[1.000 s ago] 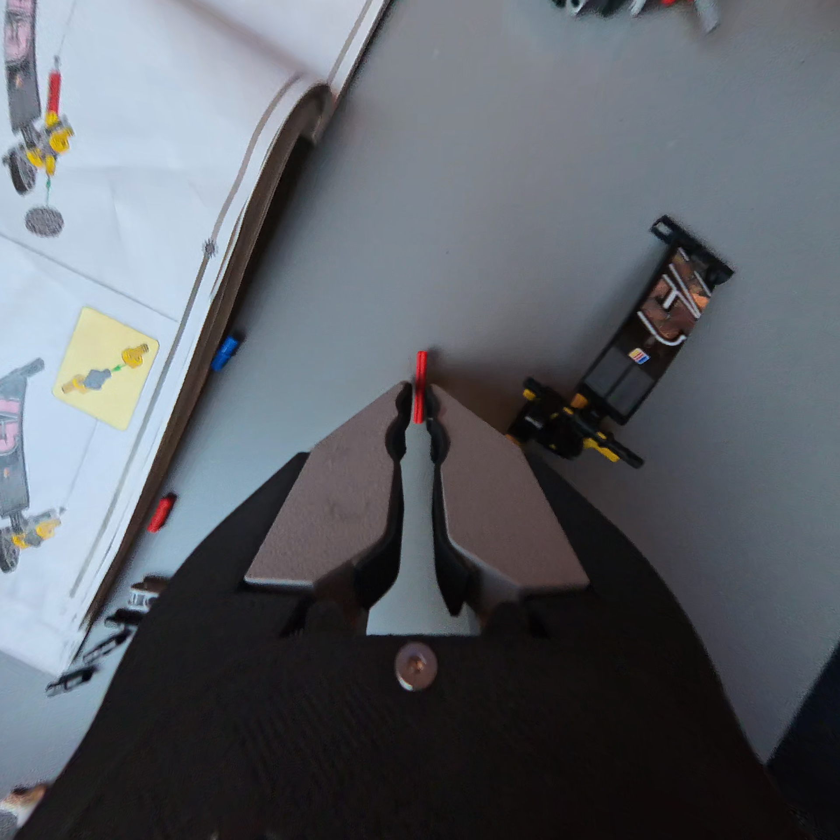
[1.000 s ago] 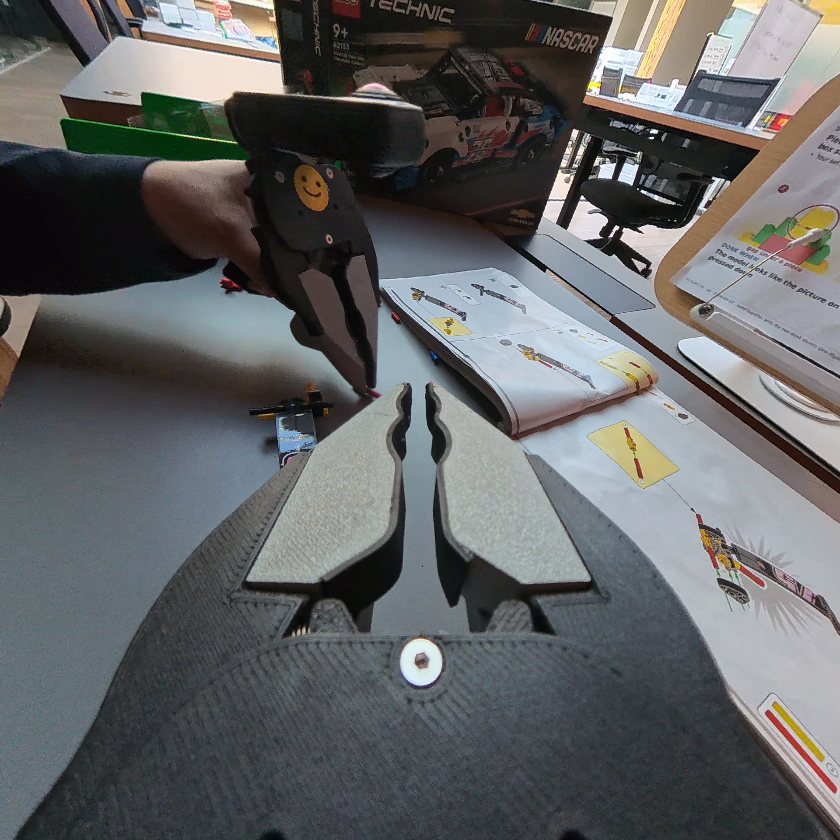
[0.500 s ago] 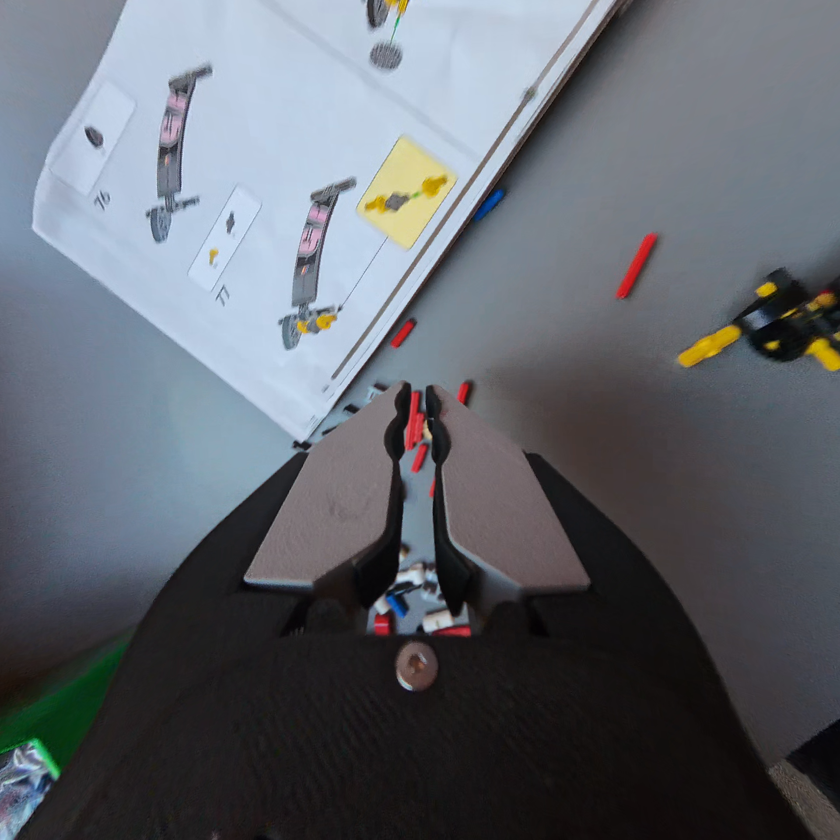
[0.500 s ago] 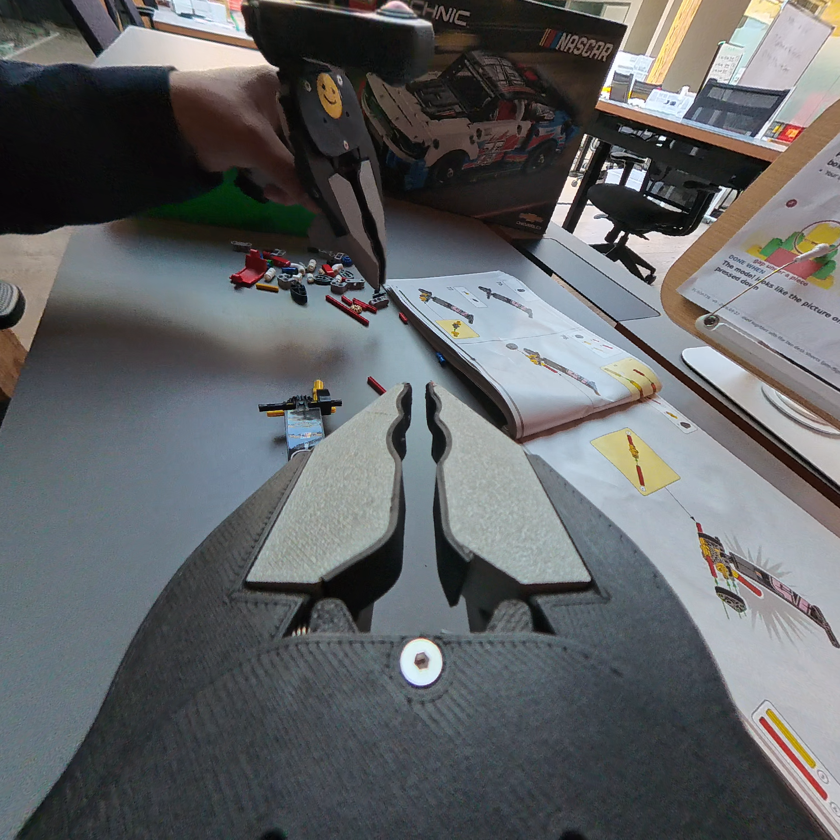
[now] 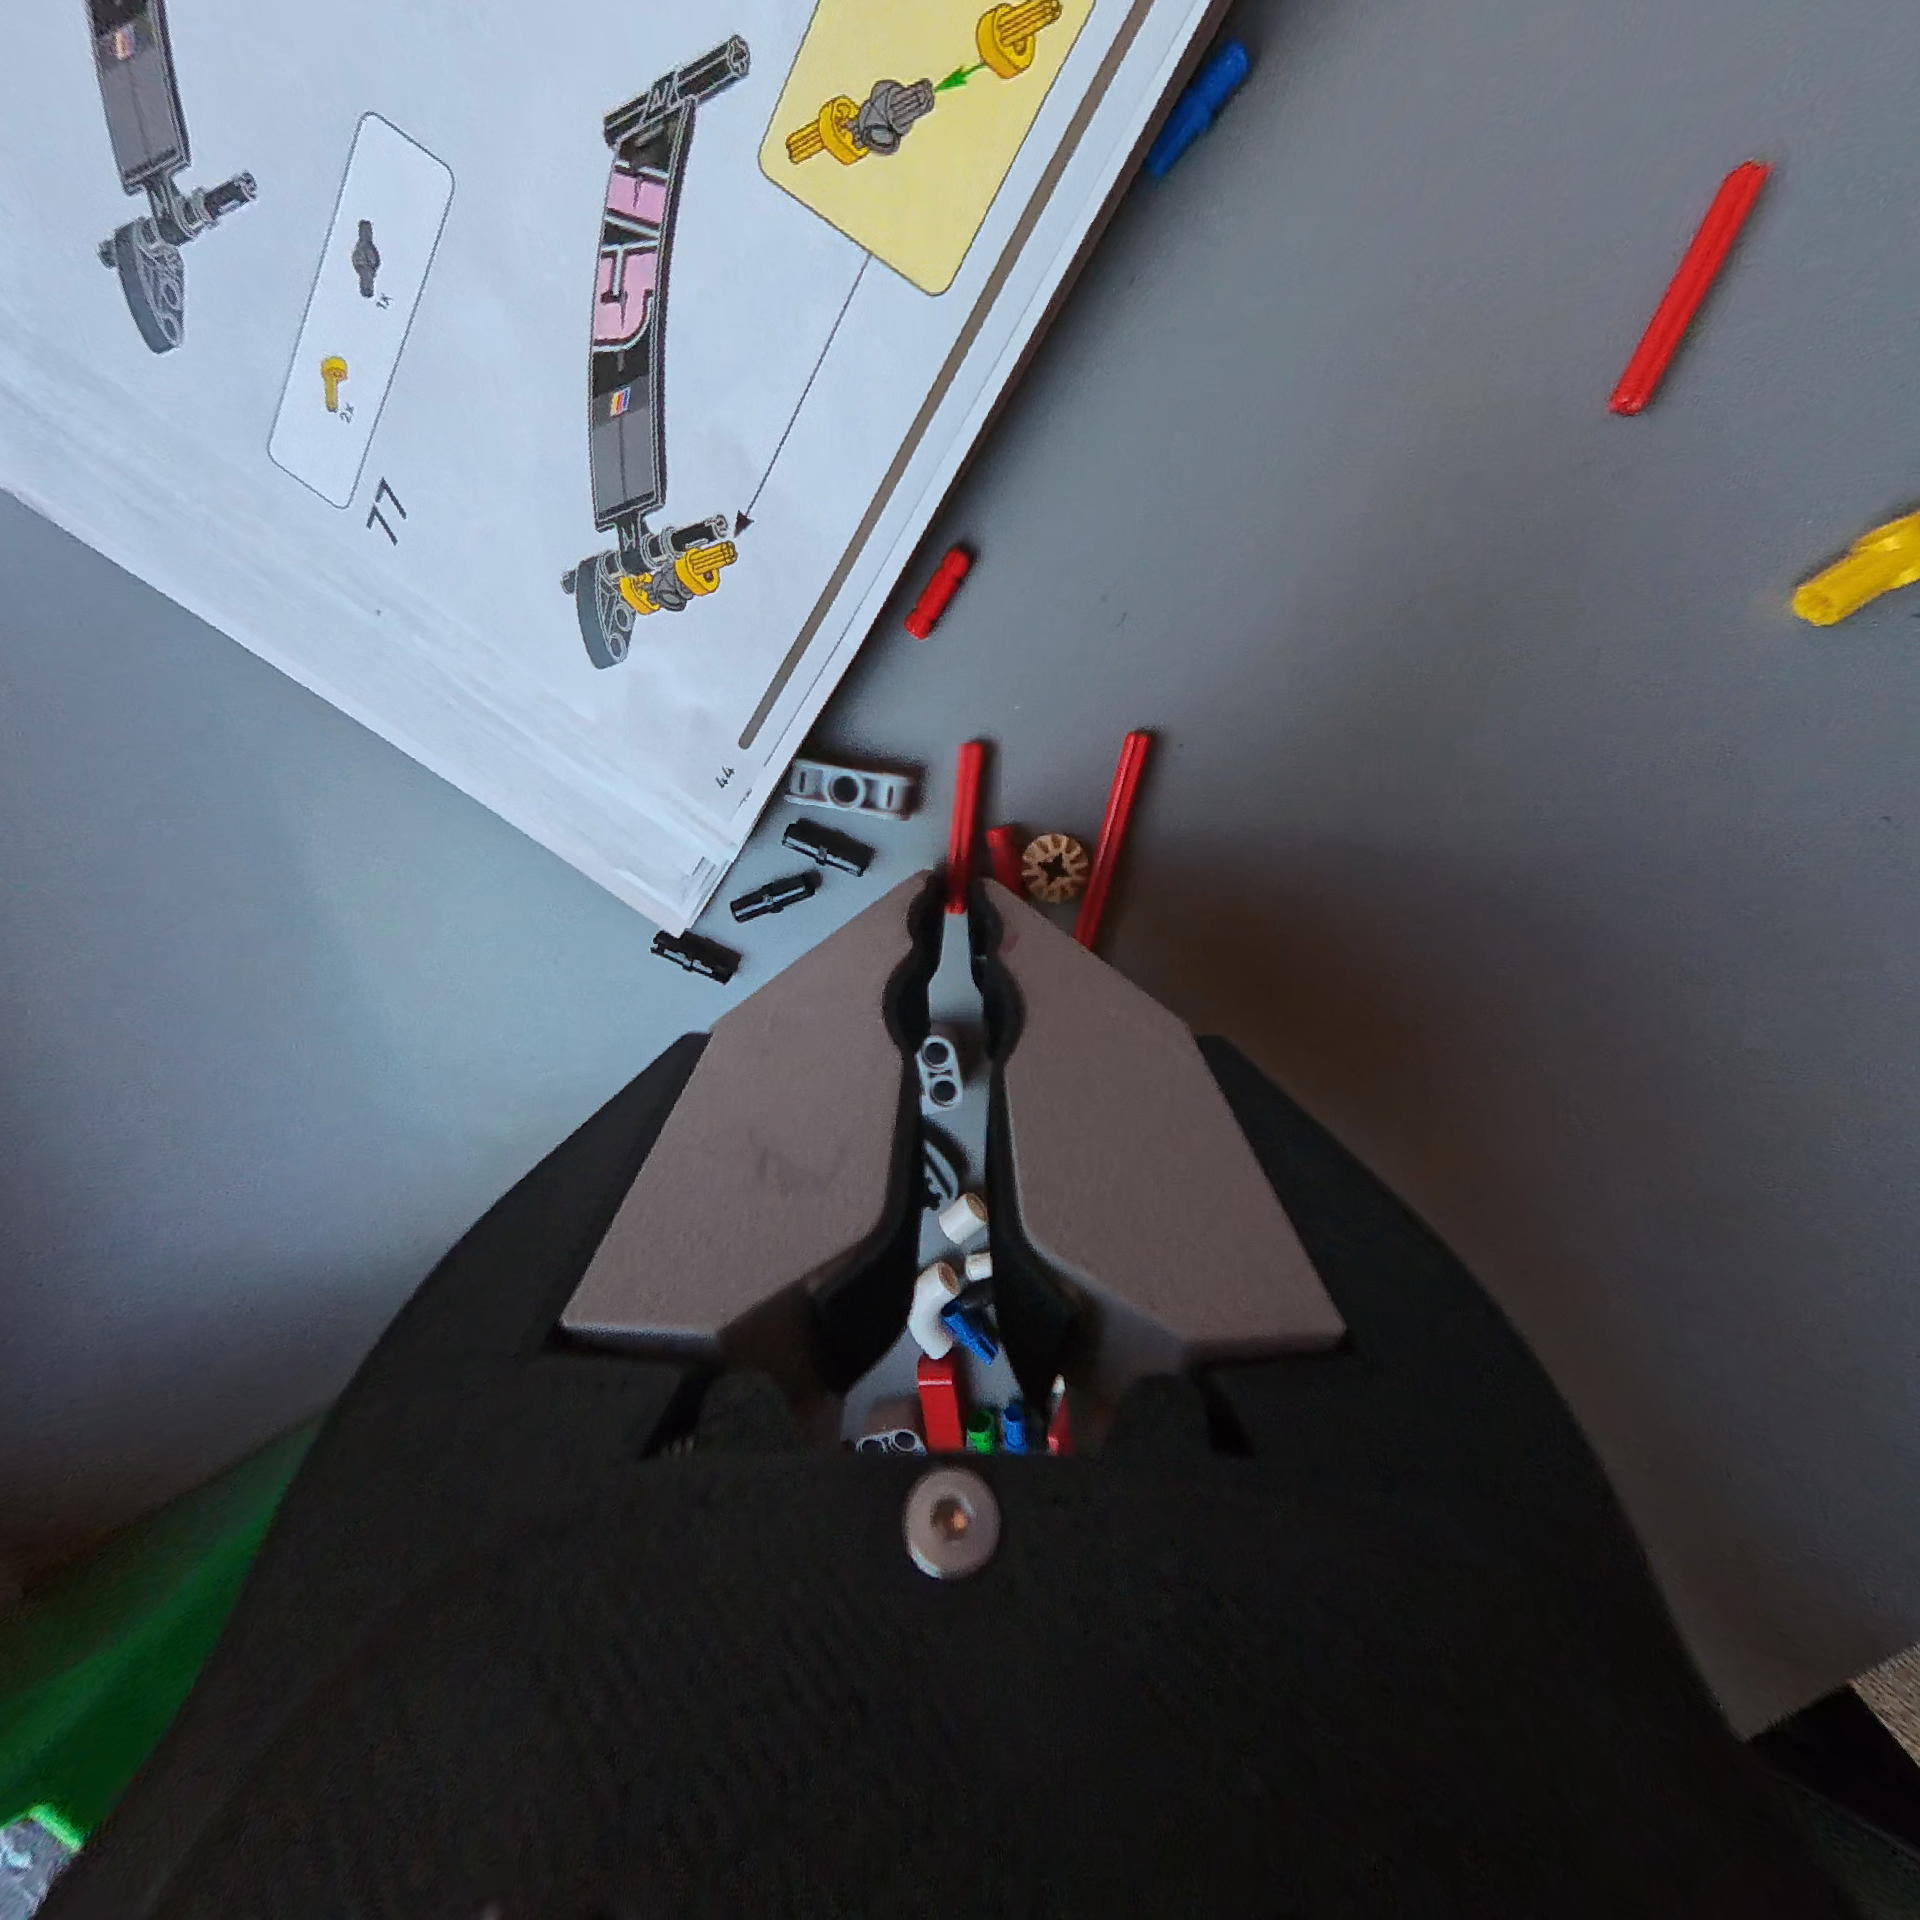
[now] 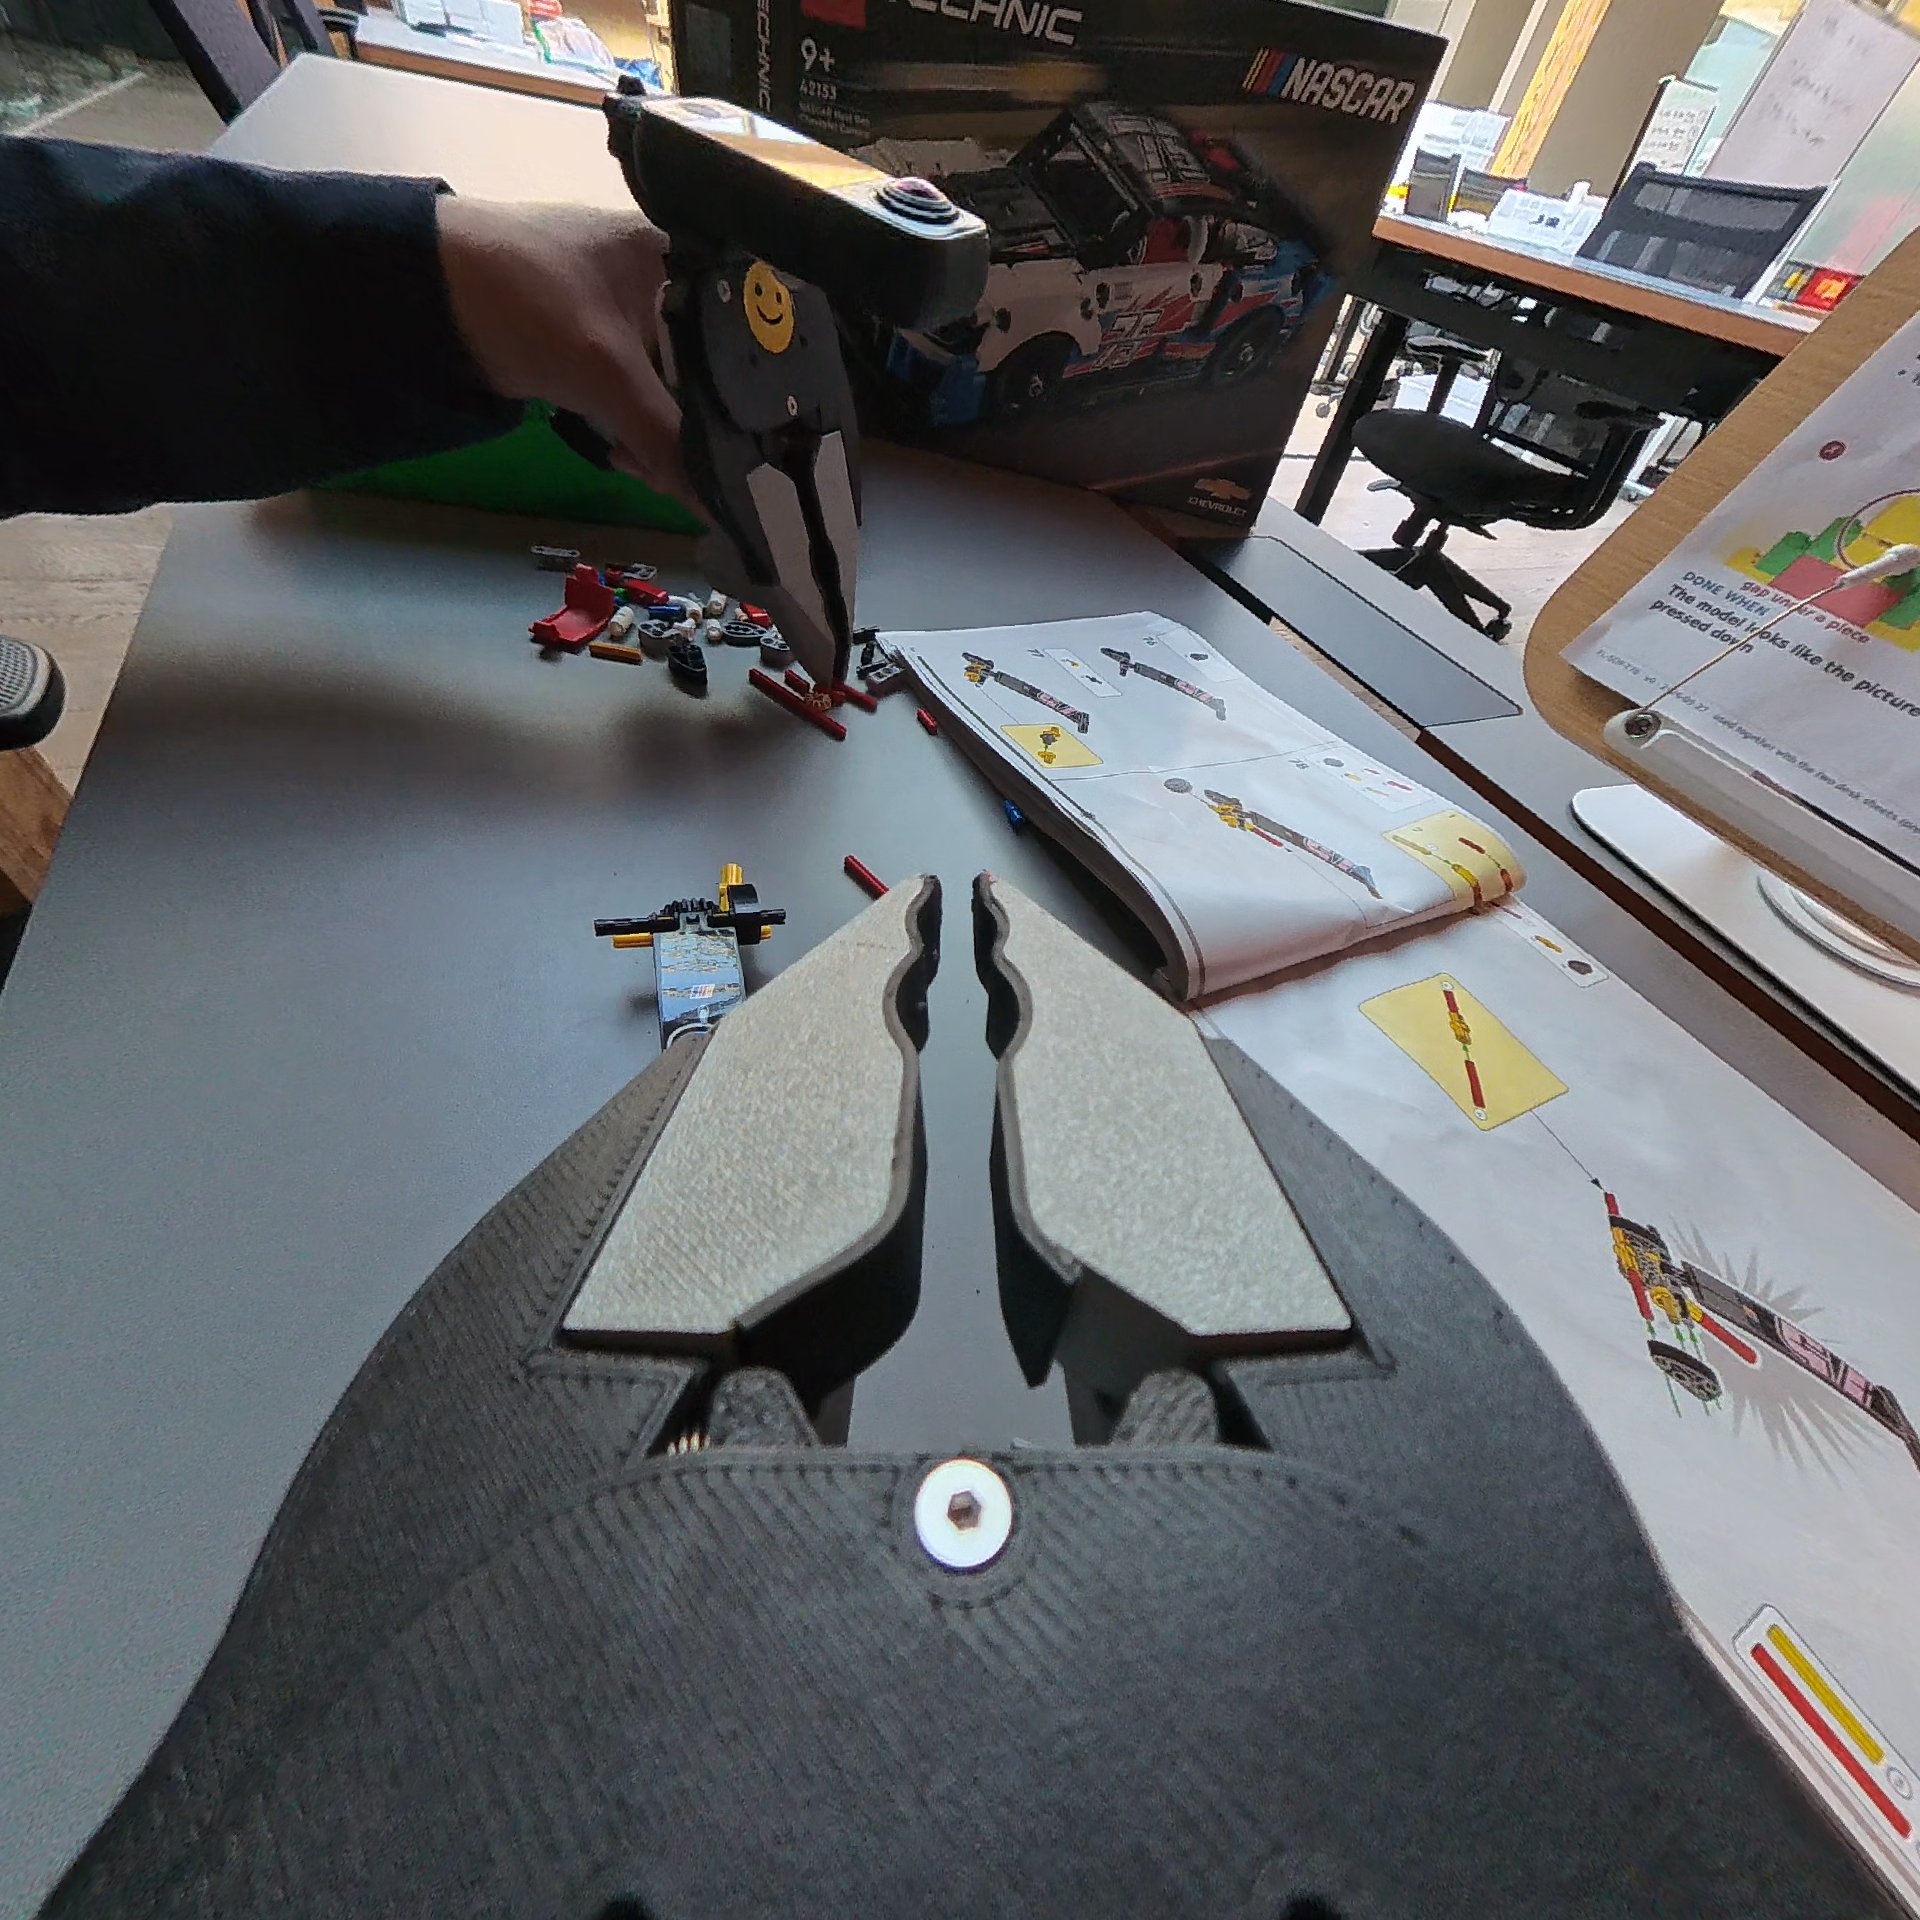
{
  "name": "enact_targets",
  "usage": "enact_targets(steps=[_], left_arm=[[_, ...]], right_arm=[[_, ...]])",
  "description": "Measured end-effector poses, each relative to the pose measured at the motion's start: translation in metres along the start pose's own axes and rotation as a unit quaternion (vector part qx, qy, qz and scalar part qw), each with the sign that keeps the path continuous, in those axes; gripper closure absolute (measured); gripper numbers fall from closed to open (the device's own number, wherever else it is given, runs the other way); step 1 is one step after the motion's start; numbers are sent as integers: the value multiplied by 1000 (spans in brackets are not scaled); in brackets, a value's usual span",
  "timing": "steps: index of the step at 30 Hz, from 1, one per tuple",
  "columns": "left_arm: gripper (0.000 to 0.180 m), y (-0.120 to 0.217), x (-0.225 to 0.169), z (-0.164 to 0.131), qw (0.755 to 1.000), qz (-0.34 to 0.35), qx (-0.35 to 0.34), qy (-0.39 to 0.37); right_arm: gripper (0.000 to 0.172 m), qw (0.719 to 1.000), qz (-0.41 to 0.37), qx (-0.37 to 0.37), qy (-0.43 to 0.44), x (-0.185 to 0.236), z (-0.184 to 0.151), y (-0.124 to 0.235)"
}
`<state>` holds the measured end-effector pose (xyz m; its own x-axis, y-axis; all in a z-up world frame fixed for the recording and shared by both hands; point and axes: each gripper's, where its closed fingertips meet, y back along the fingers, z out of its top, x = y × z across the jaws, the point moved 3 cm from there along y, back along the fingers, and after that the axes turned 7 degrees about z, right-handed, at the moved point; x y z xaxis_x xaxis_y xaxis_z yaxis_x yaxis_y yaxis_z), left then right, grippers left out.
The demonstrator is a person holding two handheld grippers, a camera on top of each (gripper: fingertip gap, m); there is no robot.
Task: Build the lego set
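Observation:
My left gripper (image 5: pixel 958 896) is down at a pile of small building parts (image 6: pixel 644 623) on the grey table (image 5: pixel 1455 935). Its tips are shut on the near end of a thin red axle (image 5: pixel 966 810), which sticks out ahead of them. A tan gear (image 5: pixel 1055 864) and a longer red axle (image 5: pixel 1112 836) lie just to the right. In the right wrist view a hand (image 6: pixel 551 312) holds this gripper (image 6: pixel 826 670) tip-down in the pile. My right gripper (image 6: pixel 957 883) hovers above the table, shut with nothing between its pads. A loose red axle (image 6: pixel 864 876) lies just left of its tips.
An open instruction booklet (image 5: pixel 520 312) lies beside the pile, with black pins (image 5: pixel 826 844) at its corner. A small black and yellow assembly (image 6: pixel 696 951) lies left of my right gripper. A large set box (image 6: pixel 1091 208) and a green bag (image 6: pixel 520 473) stand behind; a sign stand (image 6: pixel 1766 644) is at right. Spacing between my two grippers at the tips: around 25 centimetres.
My left gripper left the red axle it held on the table near the assembly, moved to the pile and shut on another red axle. The right gripper has not moved.

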<state>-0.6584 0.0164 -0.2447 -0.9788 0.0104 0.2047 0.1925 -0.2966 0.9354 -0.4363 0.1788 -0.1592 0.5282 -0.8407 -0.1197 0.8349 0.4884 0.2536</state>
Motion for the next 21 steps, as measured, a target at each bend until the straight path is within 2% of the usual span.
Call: enact_targets(steps=[10,14,18,21], left_arm=[[179,1,4,-2,1000,-9,-5,7],[179,17,5,3,999,0,-29,15],[179,36,-20,27,997,-19,-70,-1],[179,32,-53,46,995,-39,-79,-39]], right_arm=[[169,1000,2,1,1,1,0,0],[169,1000,1,1,-1,-1,-1,0],[169,1000,-9,-4,1,-4,1,3],[170,1000,-19,-12,-1,-8,4,8]])
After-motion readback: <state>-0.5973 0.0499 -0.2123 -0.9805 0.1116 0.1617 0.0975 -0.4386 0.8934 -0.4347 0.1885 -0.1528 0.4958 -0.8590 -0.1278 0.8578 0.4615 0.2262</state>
